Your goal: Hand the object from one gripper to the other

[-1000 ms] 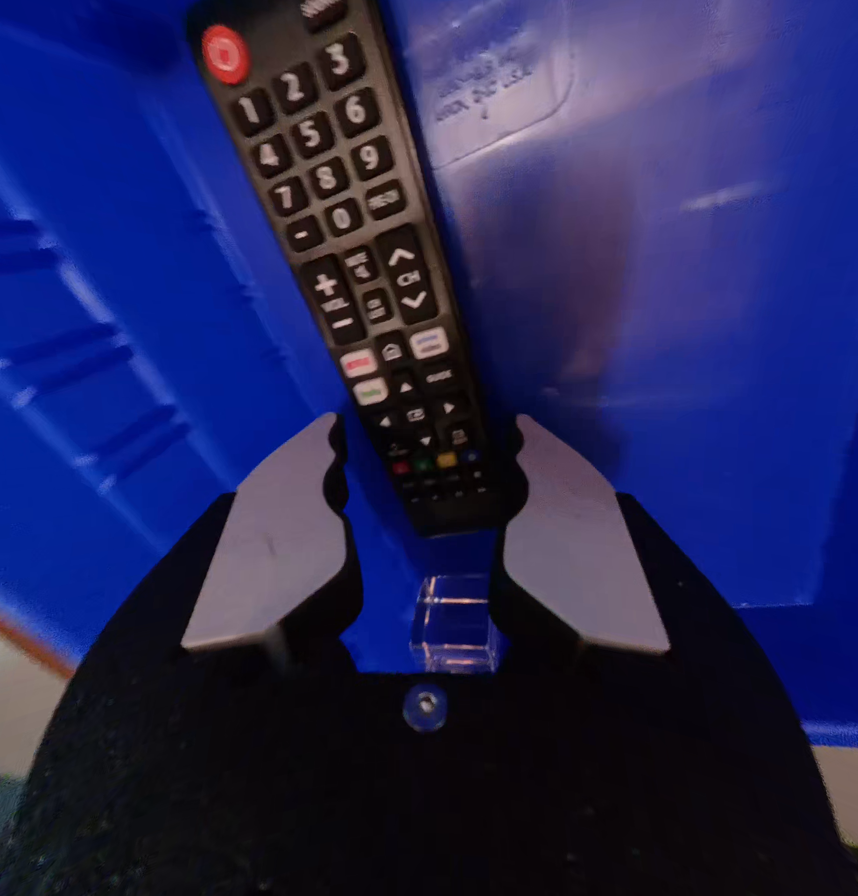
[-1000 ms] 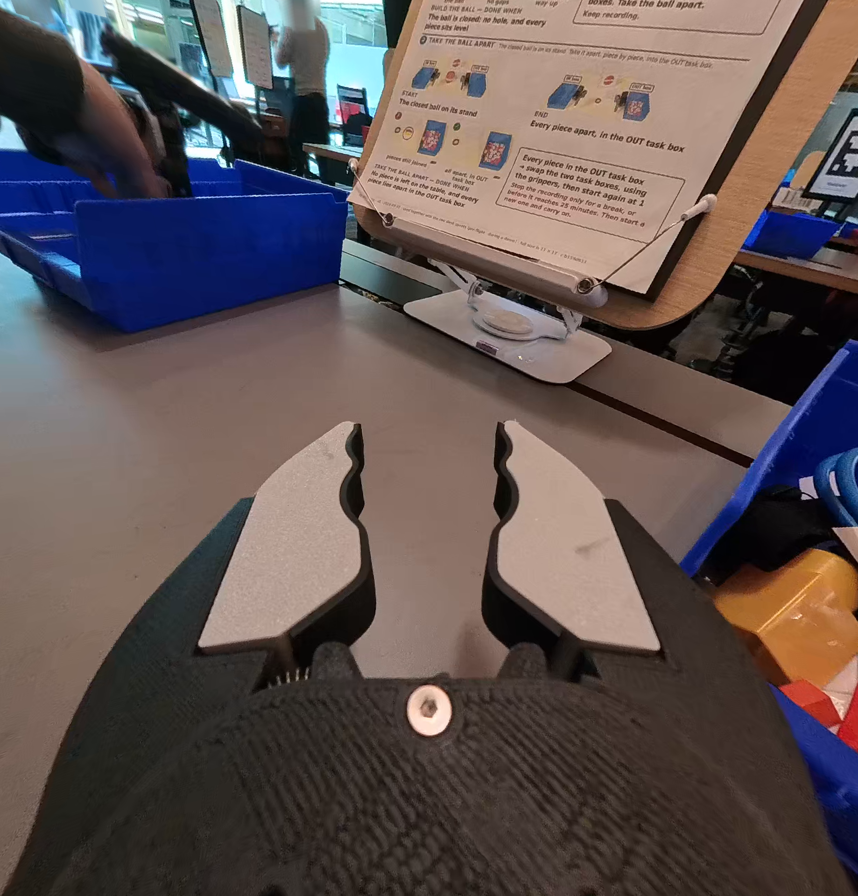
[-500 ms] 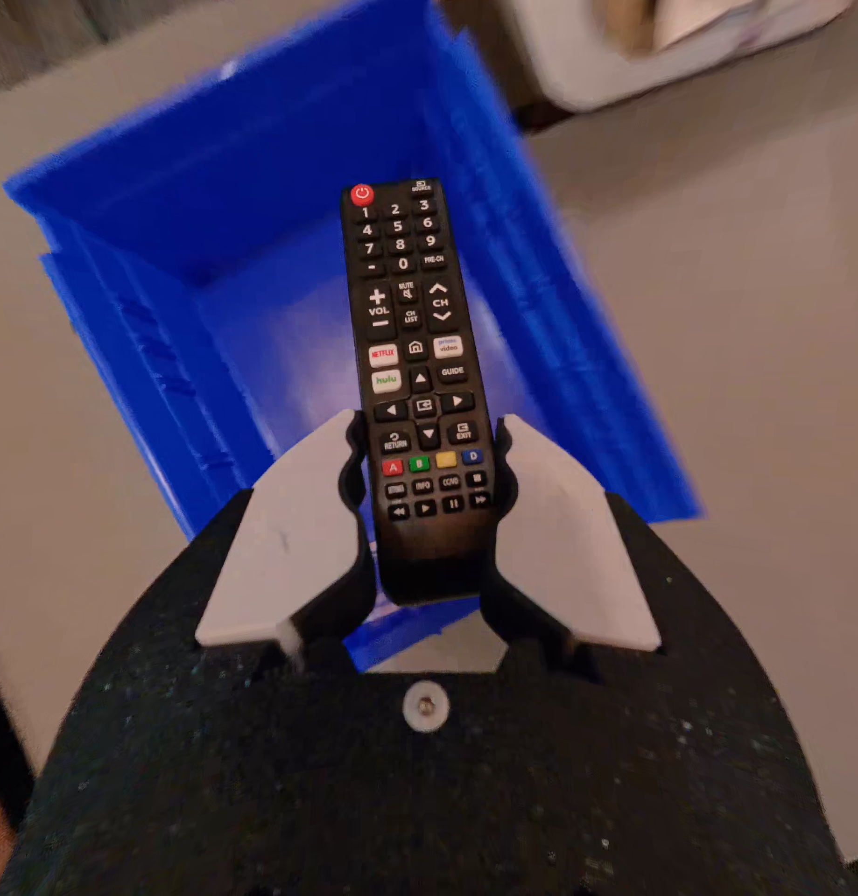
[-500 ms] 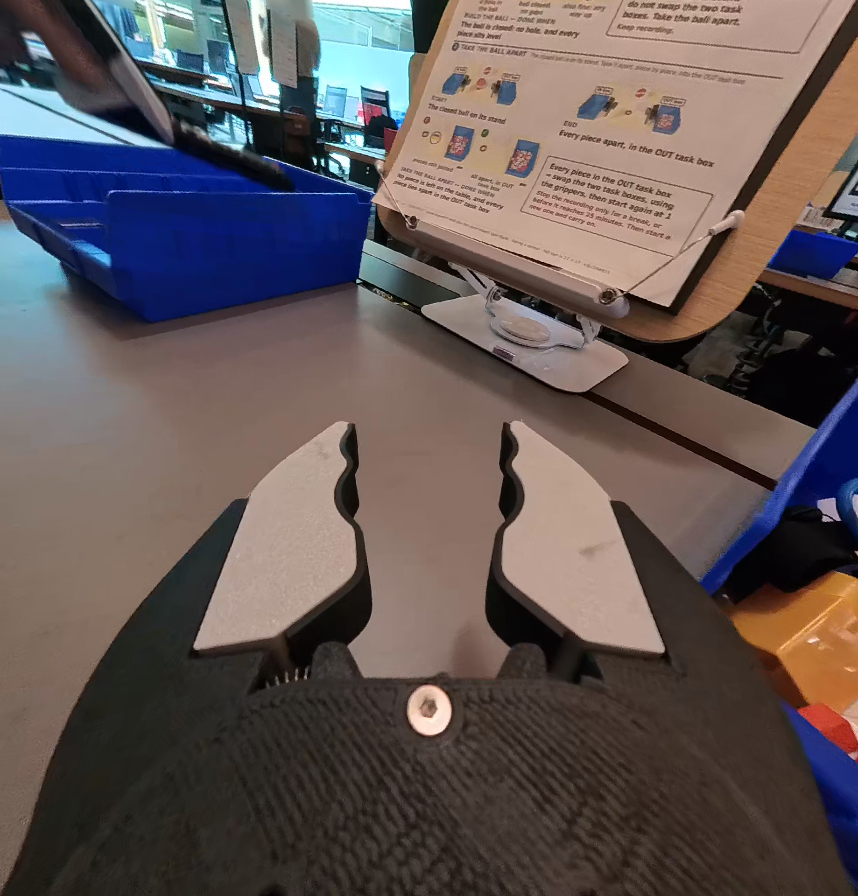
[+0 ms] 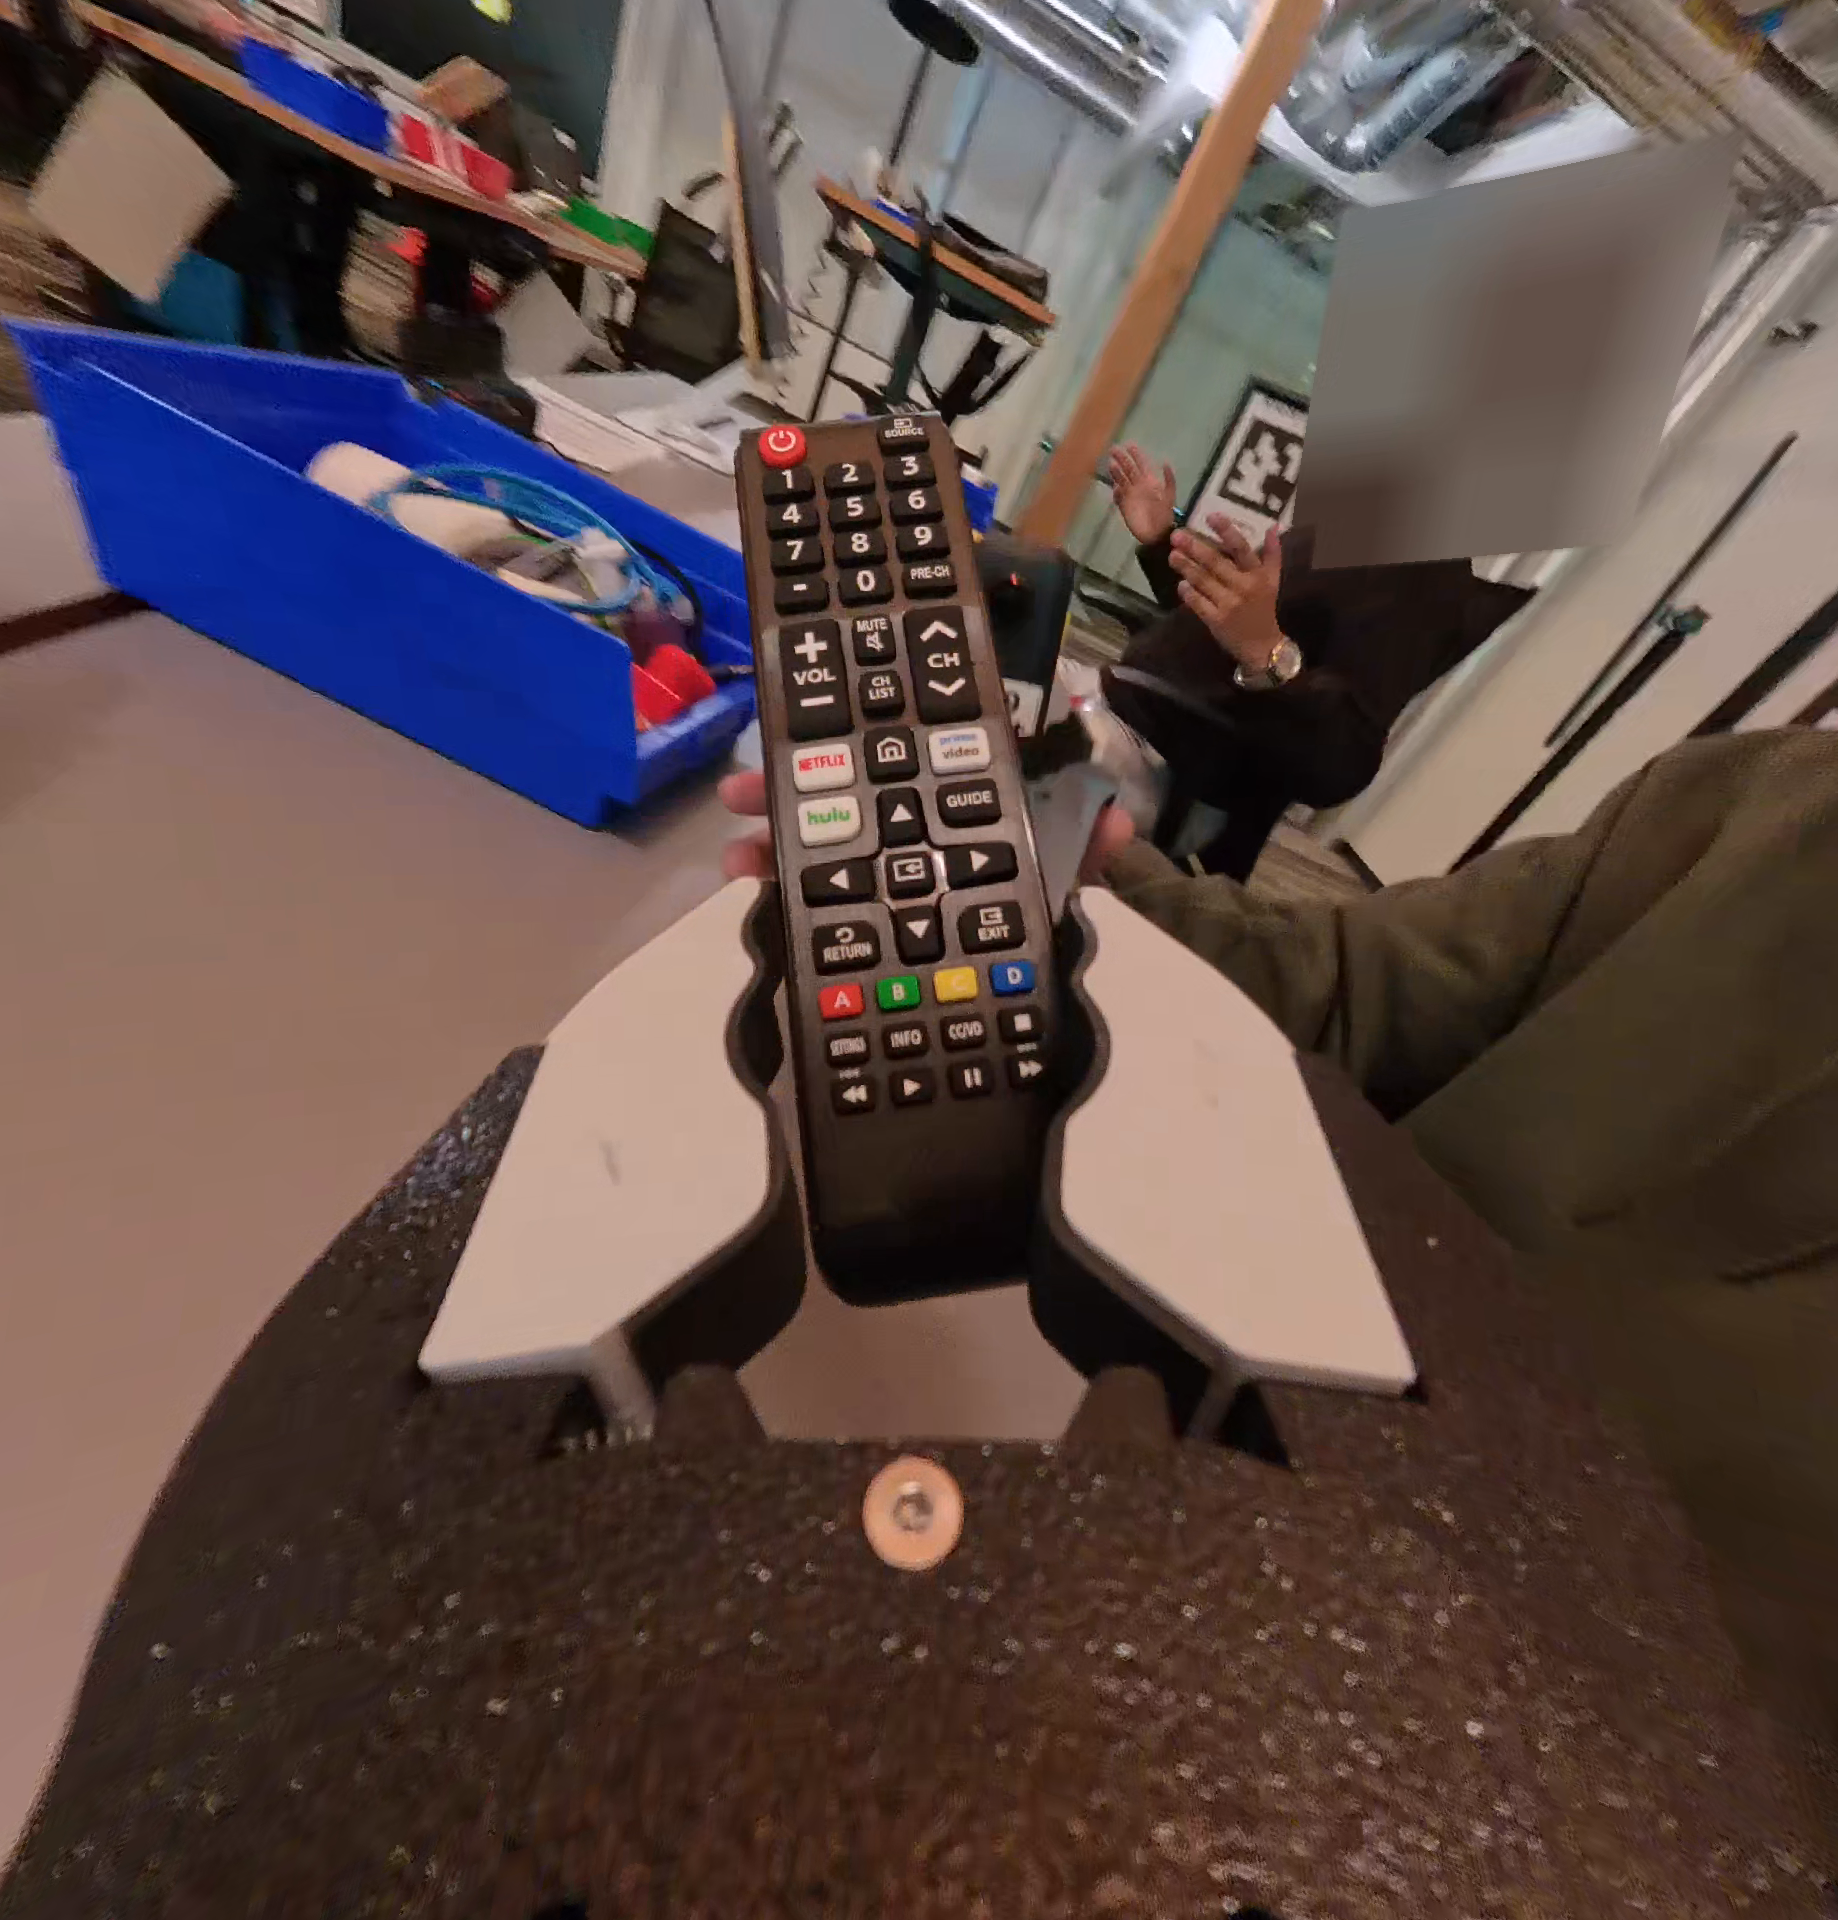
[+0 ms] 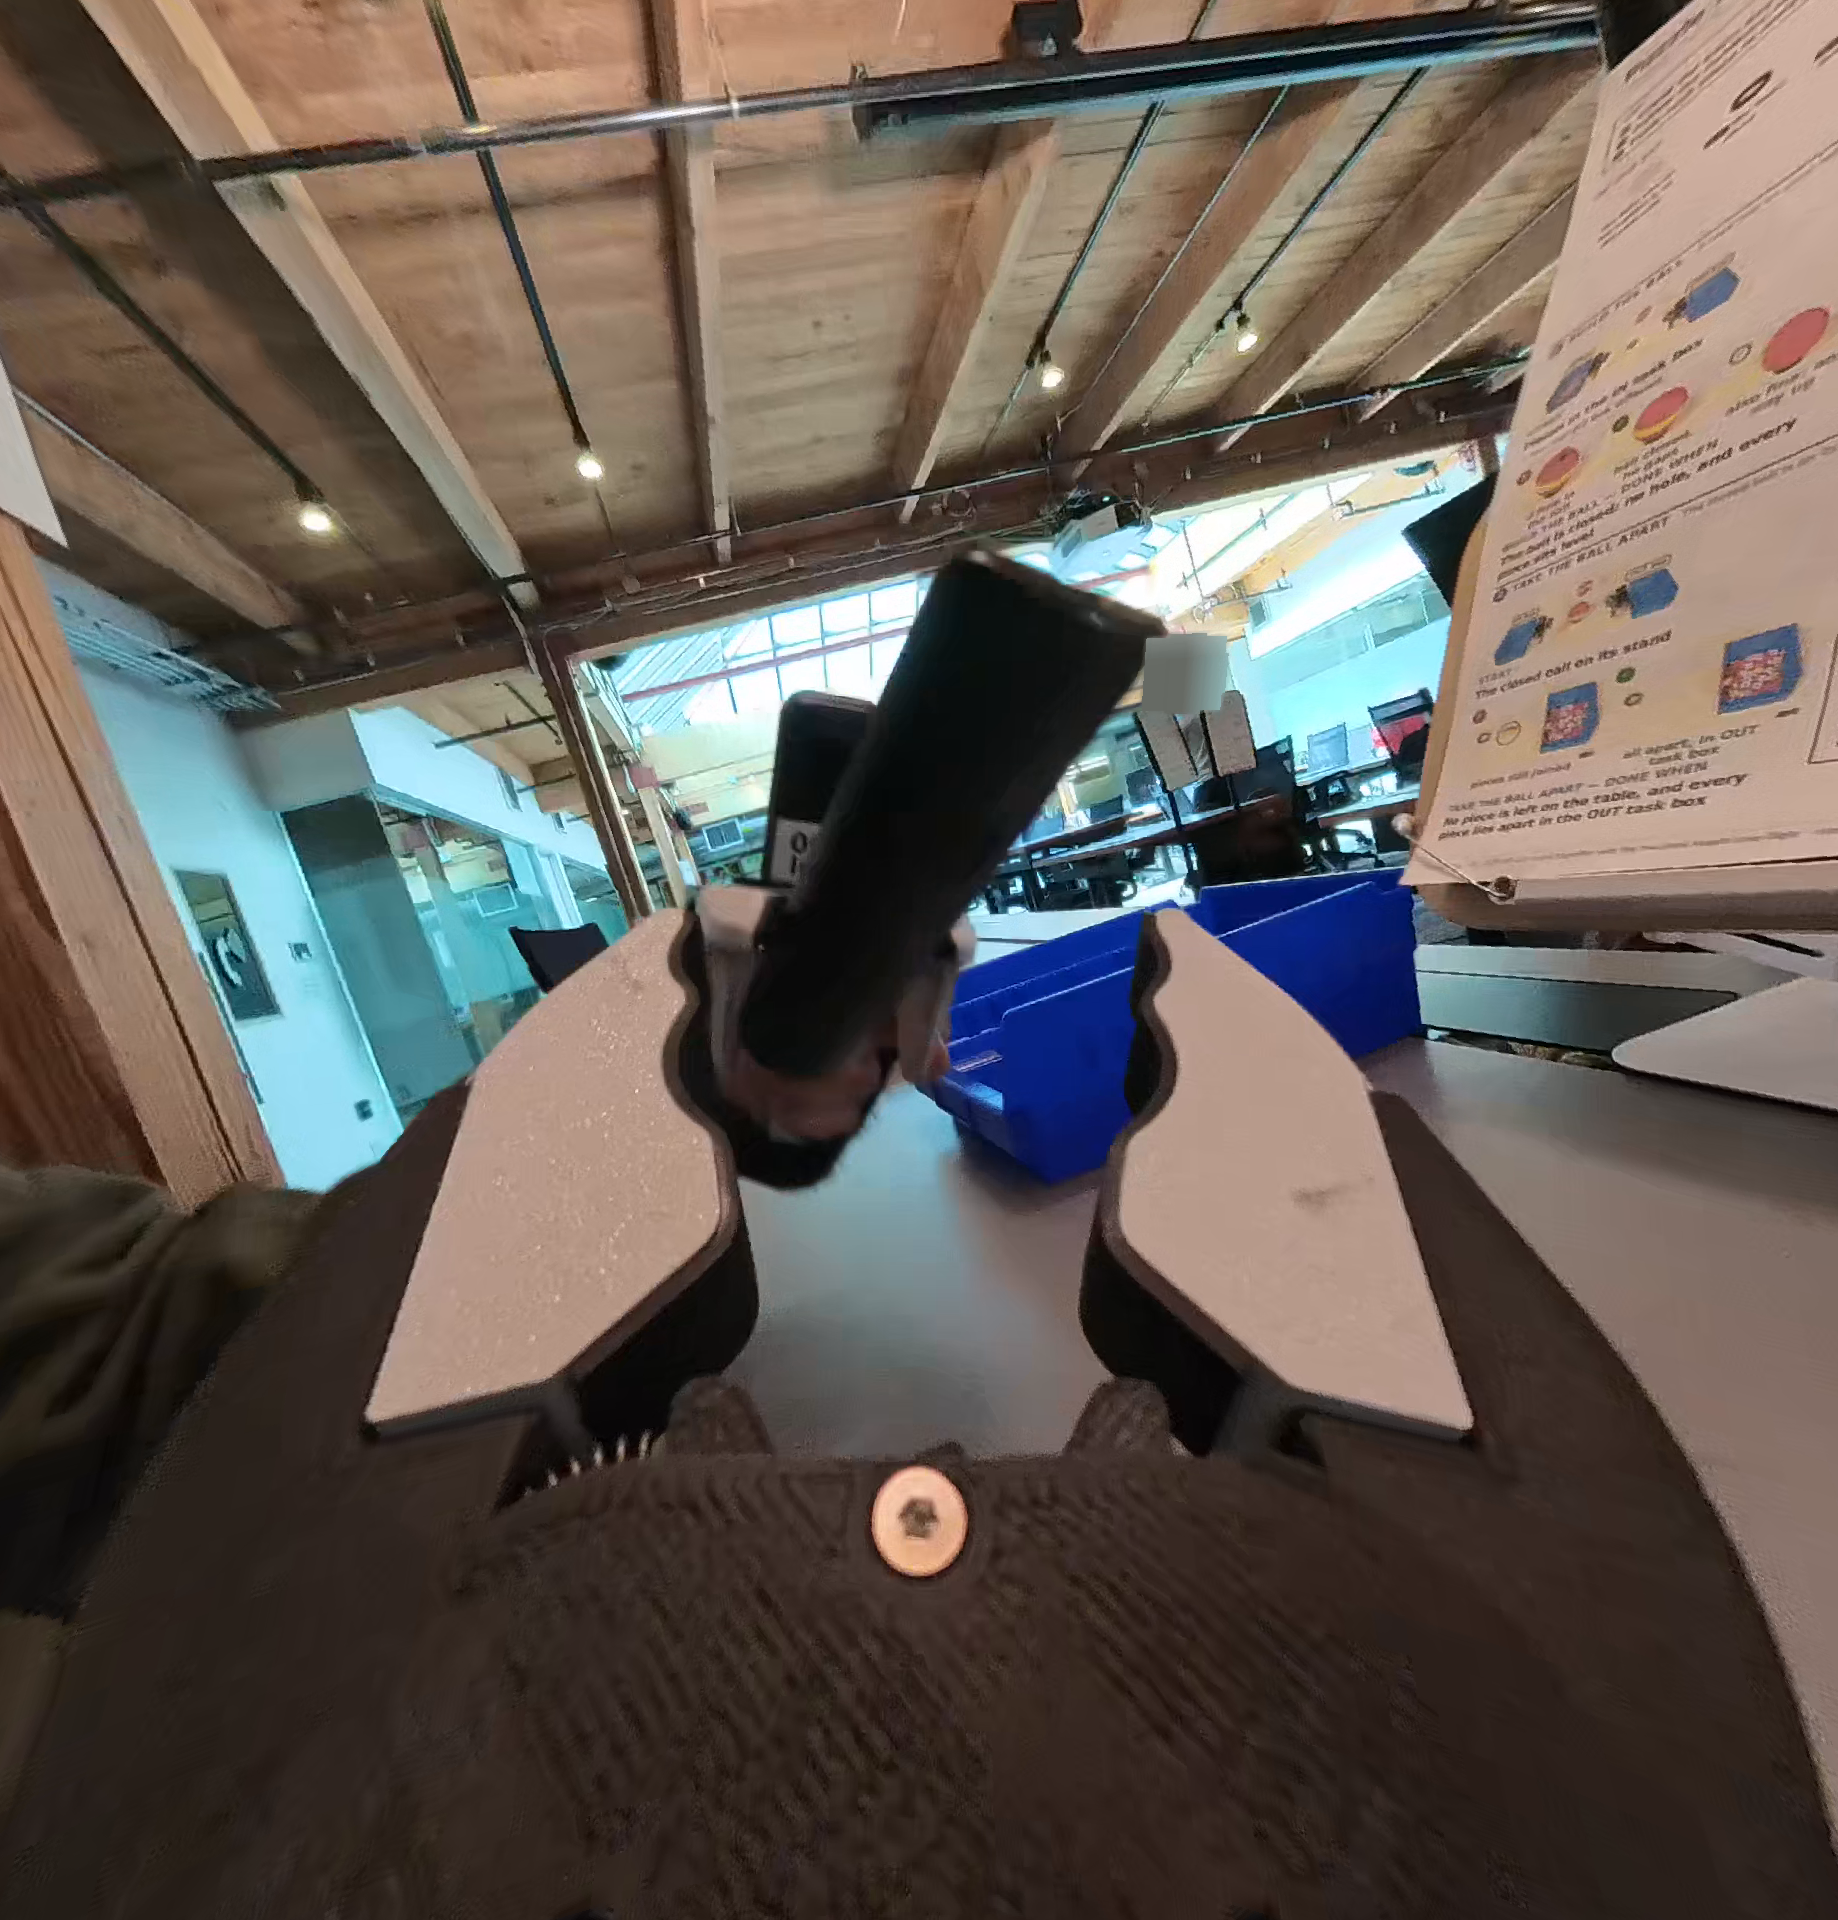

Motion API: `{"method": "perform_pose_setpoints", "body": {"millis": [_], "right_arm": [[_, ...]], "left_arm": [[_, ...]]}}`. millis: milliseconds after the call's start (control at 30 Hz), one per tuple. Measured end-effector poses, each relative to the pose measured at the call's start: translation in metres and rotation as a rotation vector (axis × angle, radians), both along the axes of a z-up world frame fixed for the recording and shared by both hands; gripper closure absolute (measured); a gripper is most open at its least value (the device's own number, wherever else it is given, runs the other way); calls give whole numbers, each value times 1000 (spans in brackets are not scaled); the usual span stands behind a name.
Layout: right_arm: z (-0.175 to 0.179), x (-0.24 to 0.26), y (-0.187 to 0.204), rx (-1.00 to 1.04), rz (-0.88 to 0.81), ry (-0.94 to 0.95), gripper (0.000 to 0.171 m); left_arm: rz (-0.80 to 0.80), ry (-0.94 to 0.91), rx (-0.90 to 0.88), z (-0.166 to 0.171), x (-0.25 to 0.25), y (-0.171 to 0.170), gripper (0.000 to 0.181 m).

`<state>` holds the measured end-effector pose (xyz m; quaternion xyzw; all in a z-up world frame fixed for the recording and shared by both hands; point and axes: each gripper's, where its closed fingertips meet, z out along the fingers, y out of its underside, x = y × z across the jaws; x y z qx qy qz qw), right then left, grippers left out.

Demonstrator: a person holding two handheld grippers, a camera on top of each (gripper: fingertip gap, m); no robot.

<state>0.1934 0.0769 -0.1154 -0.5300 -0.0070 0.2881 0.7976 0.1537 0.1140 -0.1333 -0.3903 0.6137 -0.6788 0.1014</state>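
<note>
A black TV remote (image 5: 884,727) with coloured buttons stands upright in my left gripper (image 5: 910,935), which is shut on its lower part. In the right wrist view the remote's plain black back (image 6: 936,790) tilts up to the right, held from below by the left gripper (image 6: 827,961). My right gripper (image 6: 915,956) is open and empty. The remote is just beyond its fingertips, nearer the left finger (image 6: 582,1164), and is not touching the pads. In the left wrist view a hand (image 5: 1107,831) and olive sleeve (image 5: 1466,987) show behind the remote.
A blue bin (image 5: 271,540) with cables and small items stands on the grey table (image 5: 219,987). An empty blue bin (image 6: 1206,966) and a paper sheet on a stand (image 6: 1673,520) are at the right. A person (image 5: 1237,644) sits beyond the table. About 7 cm separates my left fingertips from my right.
My left gripper has lifted the remote out of the empty blue bin and swung it toward the right gripper. My right gripper has tilted up and turned to face the remote, still open.
</note>
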Motion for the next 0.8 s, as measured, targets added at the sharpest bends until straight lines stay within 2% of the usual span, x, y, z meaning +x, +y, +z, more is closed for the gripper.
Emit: {"method": "perform_pose_setpoints", "body": {"millis": [100, 200, 267, 400, 467, 500, 633, 800], "right_arm": [[-3, 11, -2, -17, -27, 24, 95], [-11, 21, 1, -54, -28, 65, 112], [-17, 24, 3, -82, -15, 90, 116], [-20, 26, 1, -94, 33, 82, 120], [-12, 25, -6, -48, 76, 76, 121], [-8, 22, -10, -27, 96, 55, 121], [9, 17, -25, 84, 132, 22, 121], [23, 5, -38, 160, 218, 21, 121]], "left_arm": [[-69, -2, 77, -25, 15, -25, 131], [-93, -20, 135, -39, 23, -37, 131], [-76, -58, 147, -44, 27, -35, 131], [38, -108, -127, -28, 32, -10, 141], [30, -36, -277, -27, 29, 1, 126], [-5, 1, -330, -31, 24, 2, 125], [-81, 212, -337, -68, 23, -13, 118], [-290, 268, -360, -76, 19, -61, 107]]}}
